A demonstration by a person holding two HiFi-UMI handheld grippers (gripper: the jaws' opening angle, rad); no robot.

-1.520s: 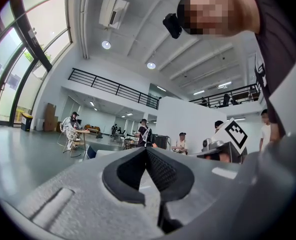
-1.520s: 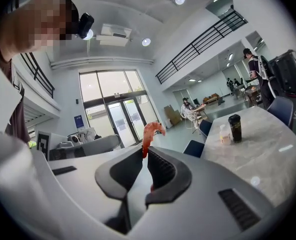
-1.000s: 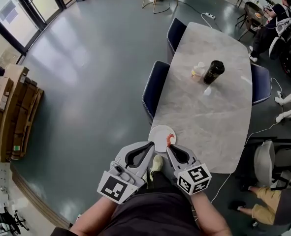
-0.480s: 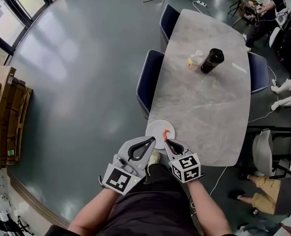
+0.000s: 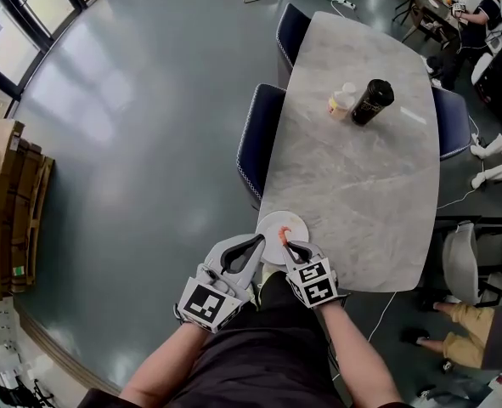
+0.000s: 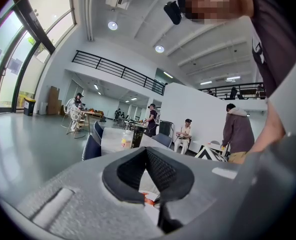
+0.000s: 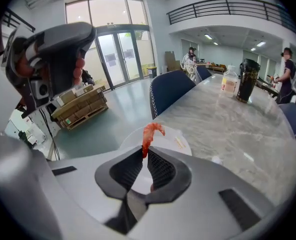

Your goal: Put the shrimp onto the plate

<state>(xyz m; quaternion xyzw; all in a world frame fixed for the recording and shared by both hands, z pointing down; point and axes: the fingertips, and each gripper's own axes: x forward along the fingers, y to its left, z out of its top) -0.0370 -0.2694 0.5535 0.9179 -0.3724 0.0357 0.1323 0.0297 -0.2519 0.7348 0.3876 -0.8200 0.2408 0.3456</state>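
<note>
A white plate [image 5: 278,226] sits at the near left corner of the marble table [image 5: 361,168]. My right gripper [image 5: 288,245] is shut on an orange-red shrimp [image 5: 284,234], holding it over the plate's near edge. In the right gripper view the shrimp [image 7: 149,135] sticks up from the closed jaw tips with the plate [image 7: 175,140] behind it. My left gripper [image 5: 259,240] hangs just left of the plate, jaws closed with nothing in them. A bit of shrimp [image 6: 150,199] and plate show past the left gripper [image 6: 148,151].
A black tumbler [image 5: 370,102] and a small clear bottle [image 5: 341,104] stand at the table's far part. Dark blue chairs [image 5: 259,143] line the table's left side. A person's legs show under me. Cardboard boxes [image 5: 8,202] stand far left.
Both grippers have drawn slightly nearer the table's corner, and the shrimp in the right gripper now hangs over the plate's near edge.
</note>
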